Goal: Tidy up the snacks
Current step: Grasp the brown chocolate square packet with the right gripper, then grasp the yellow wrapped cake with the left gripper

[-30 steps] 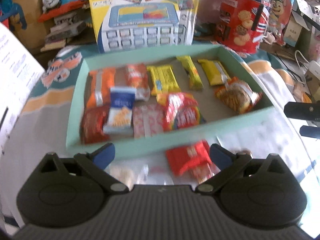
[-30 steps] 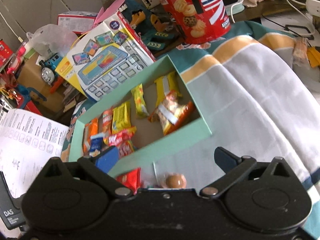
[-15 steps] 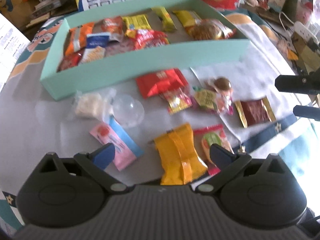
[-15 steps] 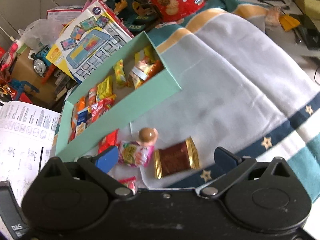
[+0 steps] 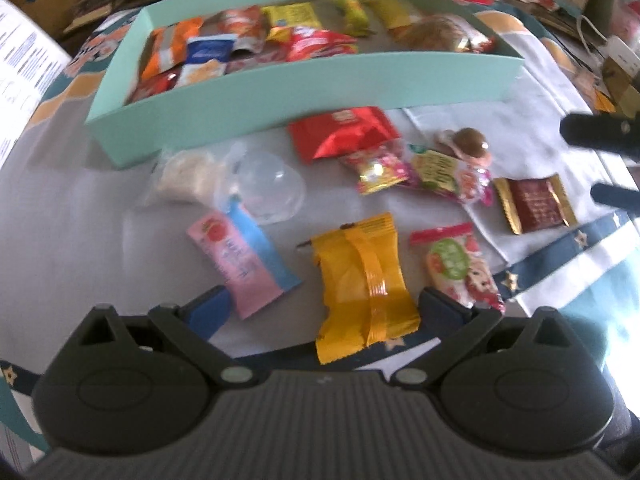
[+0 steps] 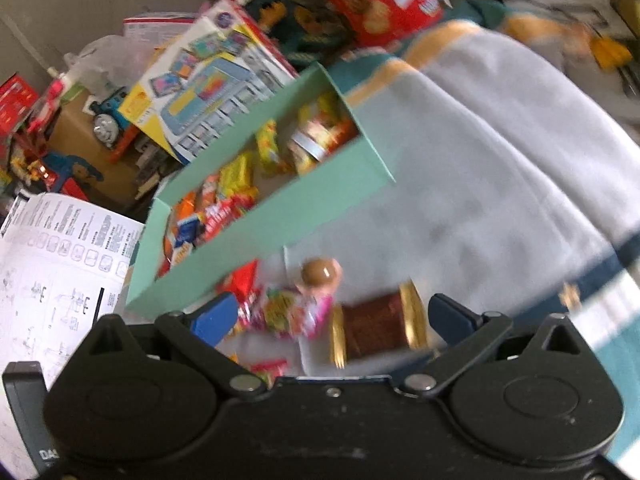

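In the left wrist view, the left gripper [image 5: 322,306] is spread wide and empty around the yellow packet [image 5: 362,284], one of about ten snacks loose on the cloth in front of the mint tray [image 5: 304,88], which already holds a dozen or so. In the right wrist view, the right gripper [image 6: 330,316] gapes wide and empty over the brown packet [image 6: 374,326], with bare cloth to the tray's right but the cloth's edge close beneath.
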Action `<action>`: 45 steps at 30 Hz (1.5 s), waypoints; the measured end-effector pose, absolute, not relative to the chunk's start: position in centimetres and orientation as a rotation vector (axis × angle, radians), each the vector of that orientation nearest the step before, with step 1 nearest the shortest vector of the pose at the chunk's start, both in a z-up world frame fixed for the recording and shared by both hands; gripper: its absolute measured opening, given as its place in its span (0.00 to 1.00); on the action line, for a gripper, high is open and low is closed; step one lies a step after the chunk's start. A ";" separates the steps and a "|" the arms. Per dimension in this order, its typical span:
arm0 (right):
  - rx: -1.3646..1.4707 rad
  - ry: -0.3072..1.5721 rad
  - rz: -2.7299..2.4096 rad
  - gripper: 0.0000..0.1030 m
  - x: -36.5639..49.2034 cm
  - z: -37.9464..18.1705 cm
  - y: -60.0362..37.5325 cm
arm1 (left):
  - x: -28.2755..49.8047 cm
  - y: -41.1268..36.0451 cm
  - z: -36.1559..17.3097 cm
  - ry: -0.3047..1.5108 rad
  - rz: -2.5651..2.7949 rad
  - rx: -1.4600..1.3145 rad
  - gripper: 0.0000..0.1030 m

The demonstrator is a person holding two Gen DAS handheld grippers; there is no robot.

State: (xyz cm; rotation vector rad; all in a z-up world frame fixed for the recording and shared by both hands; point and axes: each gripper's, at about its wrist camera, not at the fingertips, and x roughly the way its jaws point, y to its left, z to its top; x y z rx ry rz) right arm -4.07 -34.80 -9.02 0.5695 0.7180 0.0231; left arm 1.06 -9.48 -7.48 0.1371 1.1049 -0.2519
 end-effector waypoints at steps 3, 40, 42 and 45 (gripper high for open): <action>0.489 0.711 0.047 0.84 -2.2 -8.9 -34.1 | 1.2 -9.0 -7.6 1.107 -0.235 0.130 1.00; 0.016 0.804 -0.006 0.38 -4.8 -11.7 -26.7 | 1.1 -7.1 -7.8 1.097 -0.225 0.070 1.00; -0.001 0.799 -0.010 0.39 -5.0 -11.7 -26.4 | 1.1 -7.1 -7.6 1.087 -0.222 0.070 1.00; 0.016 0.793 -0.010 0.38 -5.2 -11.6 -26.7 | 0.9 -6.9 -7.2 1.063 -0.210 0.071 1.00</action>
